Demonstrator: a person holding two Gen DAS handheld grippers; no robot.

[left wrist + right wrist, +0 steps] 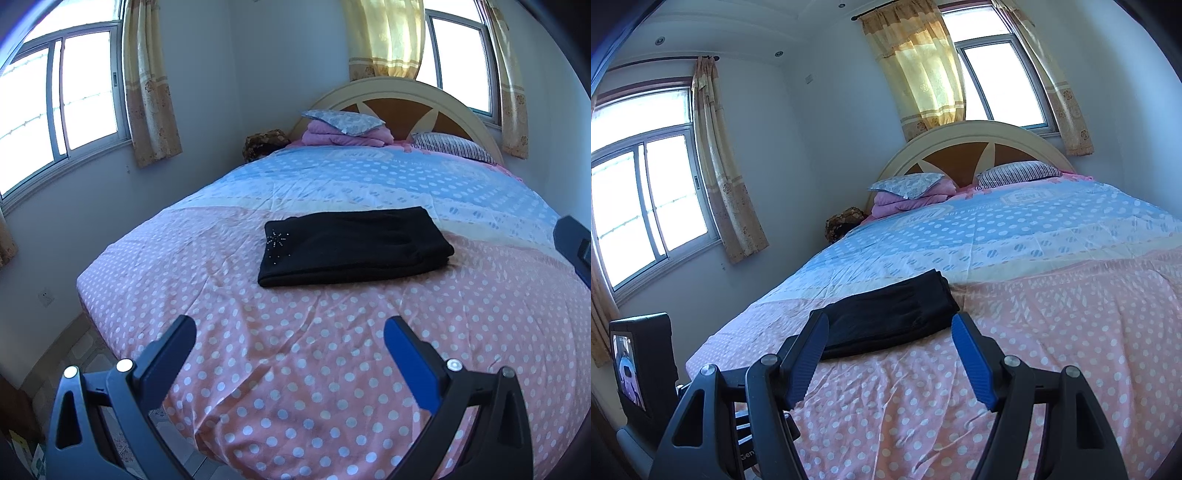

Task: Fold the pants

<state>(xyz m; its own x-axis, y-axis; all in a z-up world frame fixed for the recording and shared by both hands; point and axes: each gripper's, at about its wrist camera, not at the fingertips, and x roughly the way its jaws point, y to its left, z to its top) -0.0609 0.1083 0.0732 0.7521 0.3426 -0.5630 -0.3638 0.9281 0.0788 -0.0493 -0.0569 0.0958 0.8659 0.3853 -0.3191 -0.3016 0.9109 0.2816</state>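
Blue ribbed fingers (973, 363) spread, empty; flat black knit pants (351, 245), folded rectangle

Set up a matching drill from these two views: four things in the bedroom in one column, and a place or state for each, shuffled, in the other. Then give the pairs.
Column 1
1. black pants
2. striped pillow
3. patterned pillow
4. left gripper

Column 2
A. on top of the folded pink blanket
B. open, holding nothing
C. folded flat on the polka-dot bedspread
D. lying on the bed's right side by the headboard

Pairs: 1-C, 2-D, 3-A, 4-B
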